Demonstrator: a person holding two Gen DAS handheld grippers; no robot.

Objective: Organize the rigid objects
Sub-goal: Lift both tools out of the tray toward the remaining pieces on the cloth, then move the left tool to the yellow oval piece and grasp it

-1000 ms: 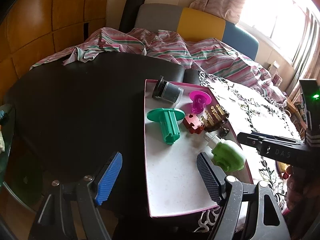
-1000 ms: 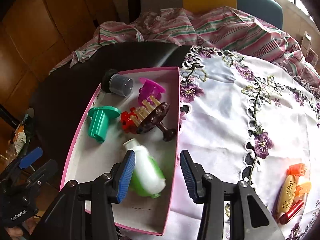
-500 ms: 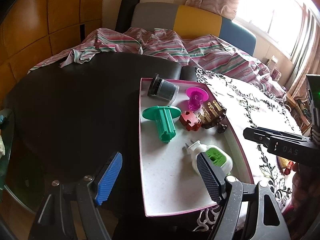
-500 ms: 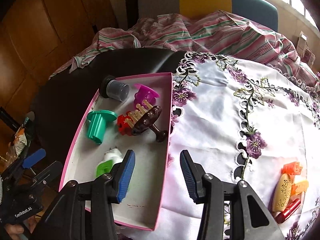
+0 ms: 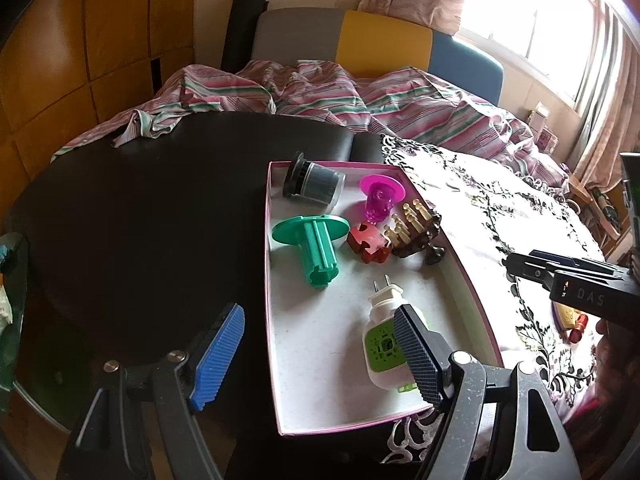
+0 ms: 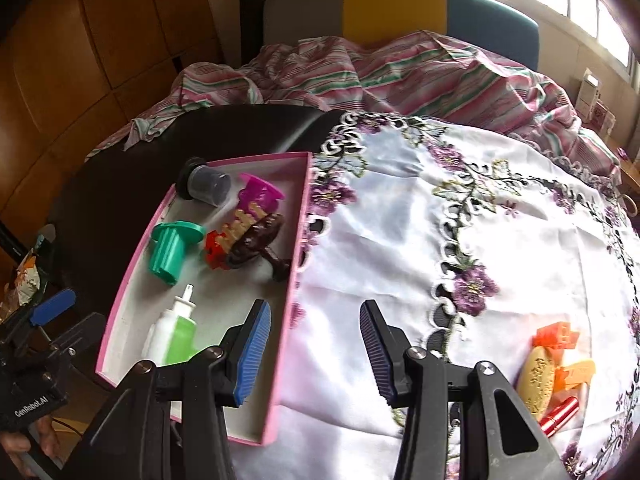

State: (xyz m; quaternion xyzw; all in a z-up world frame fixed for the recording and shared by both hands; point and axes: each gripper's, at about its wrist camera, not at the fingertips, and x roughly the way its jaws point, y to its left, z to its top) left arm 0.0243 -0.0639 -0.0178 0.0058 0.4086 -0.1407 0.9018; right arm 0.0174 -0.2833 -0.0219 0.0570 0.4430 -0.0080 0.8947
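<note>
A pink-rimmed white tray (image 5: 320,360) (image 6: 136,256) holds a white and green plug-in device (image 5: 384,340) (image 6: 176,332), a green spool (image 5: 316,248) (image 6: 170,248), a grey cup (image 5: 316,184) (image 6: 206,188), a magenta piece (image 5: 380,196) (image 6: 260,192), a red block (image 5: 368,242) and a brown hair clip (image 5: 416,232) (image 6: 256,240). My left gripper (image 5: 320,352) is open above the tray's near left edge. My right gripper (image 6: 316,352) is open and empty over the tray's right rim. On the cloth lie an orange clip (image 6: 556,334), a gold oval piece (image 6: 536,376) and a red lipstick (image 6: 558,416).
The white embroidered tablecloth (image 6: 440,220) covers the right of the dark round table (image 5: 140,208). A striped bedspread (image 5: 320,92) lies behind. A chair back (image 6: 396,12) stands at the rear.
The plug-in device left my right gripper and now lies in the tray. My right gripper has drawn back to the right over the tray rim. The left gripper stayed open.
</note>
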